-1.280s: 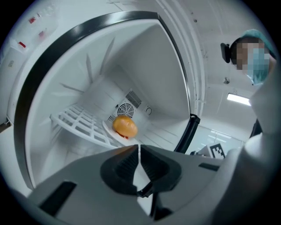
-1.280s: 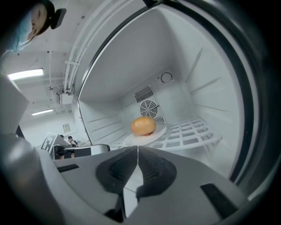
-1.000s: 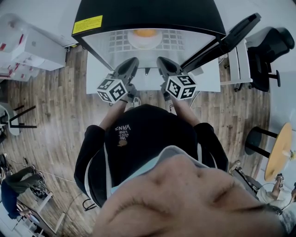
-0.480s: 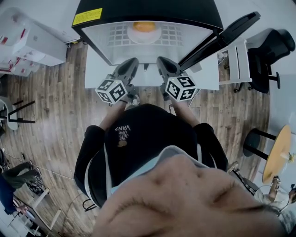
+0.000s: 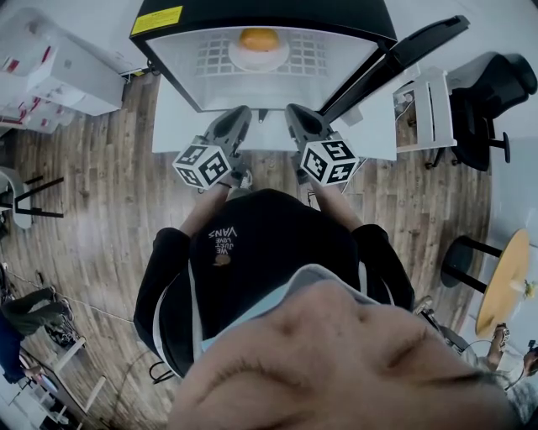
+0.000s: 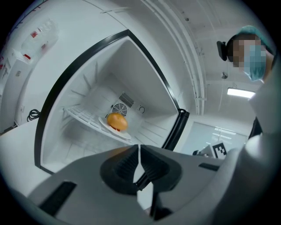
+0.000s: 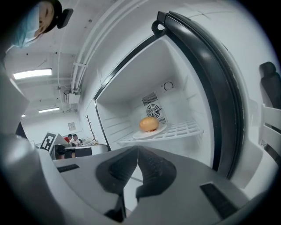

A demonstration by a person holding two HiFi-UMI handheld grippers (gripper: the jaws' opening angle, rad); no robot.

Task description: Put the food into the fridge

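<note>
I hold both sets of tongs just outside the fridge (image 5: pixel 252 13), in front of its open mouth. The left tongs (image 5: pixel 239 117) and the right tongs (image 5: pixel 296 116) are each pressed together with nothing between them. I judge that is because the food (image 5: pixel 258 39) already sits on its plate (image 5: pixel 259 57) on the wire shelf (image 7: pixel 186 128) deep inside the fridge, close to the fan (image 7: pixel 154 109) on its back wall (so the placing looks done, and only the door (image 5: pixel 403 57), swung wide at the fridge's right, needs shutting). The head view gives me the layout from above but cannot settle whether the tips meet. Each gripper view shows the ribbed pads (image 6: pixel 127 165) closed and the food well apart from them, inside the fridge
</note>
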